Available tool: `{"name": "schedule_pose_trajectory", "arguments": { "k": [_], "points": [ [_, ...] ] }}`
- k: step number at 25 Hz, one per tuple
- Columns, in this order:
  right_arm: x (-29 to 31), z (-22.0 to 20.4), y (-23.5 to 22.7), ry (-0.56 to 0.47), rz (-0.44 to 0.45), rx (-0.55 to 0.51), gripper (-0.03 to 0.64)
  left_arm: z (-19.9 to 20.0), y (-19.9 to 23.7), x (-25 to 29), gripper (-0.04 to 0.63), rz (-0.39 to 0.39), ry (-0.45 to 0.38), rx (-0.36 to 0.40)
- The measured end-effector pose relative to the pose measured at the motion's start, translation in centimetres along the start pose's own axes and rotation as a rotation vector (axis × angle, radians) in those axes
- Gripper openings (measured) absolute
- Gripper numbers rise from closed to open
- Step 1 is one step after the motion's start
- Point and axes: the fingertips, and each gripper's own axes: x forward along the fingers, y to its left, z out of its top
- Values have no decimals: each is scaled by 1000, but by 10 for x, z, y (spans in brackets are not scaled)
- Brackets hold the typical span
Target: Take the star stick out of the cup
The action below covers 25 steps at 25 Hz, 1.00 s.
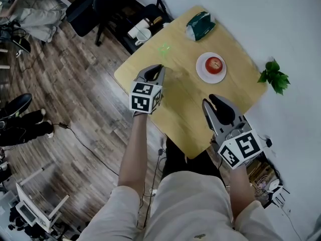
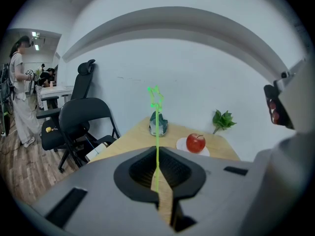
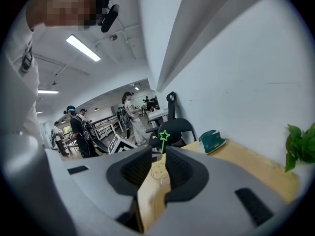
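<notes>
A thin green star stick (image 1: 164, 49) rises over the wooden table (image 1: 185, 119), its star at the top. My left gripper (image 1: 158, 68) is at its stem. In the left gripper view the star stick (image 2: 156, 132) runs straight down between the jaws, which are shut on it. The clear cup (image 3: 160, 172) shows only in the right gripper view, low between those jaws, with the star stick (image 3: 163, 137) above it. The stem's lower end is hidden, so I cannot tell if it is inside the cup. My right gripper (image 1: 212, 99) is shut and empty, at the table's near right.
A red apple (image 1: 214, 64) sits on a white plate (image 1: 202, 72) at the far right. A teal pouch (image 1: 200, 25) lies at the far edge. A green sprig (image 1: 274, 77) hangs off the right edge. Black chairs (image 1: 113, 4) and white mugs (image 1: 142, 34) stand beyond the table.
</notes>
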Motion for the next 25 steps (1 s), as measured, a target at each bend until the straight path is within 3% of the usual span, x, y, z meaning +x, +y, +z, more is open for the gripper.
{"name": "schedule_pose_trajectory", "arguments": {
  "k": [25],
  "points": [
    [-76,17,48,-117,-36,-28,72,65,-52,-82,18,-49,-162,81]
  ]
}}
